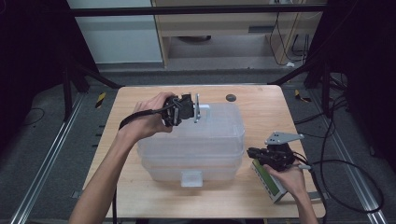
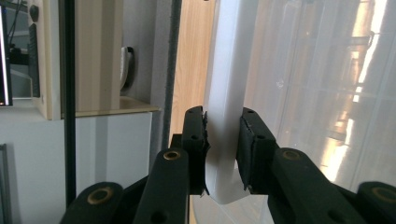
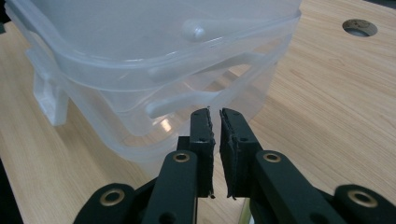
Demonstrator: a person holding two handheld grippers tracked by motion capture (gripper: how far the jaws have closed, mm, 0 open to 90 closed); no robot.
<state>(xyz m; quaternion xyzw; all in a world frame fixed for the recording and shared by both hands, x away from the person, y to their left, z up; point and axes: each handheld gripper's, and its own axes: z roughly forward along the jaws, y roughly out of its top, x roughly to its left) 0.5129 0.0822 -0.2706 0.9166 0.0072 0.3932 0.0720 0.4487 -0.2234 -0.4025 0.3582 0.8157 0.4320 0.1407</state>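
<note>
the left tongs (image 1: 194, 110) are clamped on the white latch flap (image 2: 225, 116) at the far edge of the clear plastic box (image 1: 196, 140), pads pressing both its faces. the box sits mid-bench (image 1: 261, 100). the right tongs (image 3: 215, 135) are nearly clenched with nothing between them, just off the box's right side above bare wood. a green-faced device (image 1: 268, 182) lies under the right hand (image 1: 289, 177), near the bench's right front edge.
</note>
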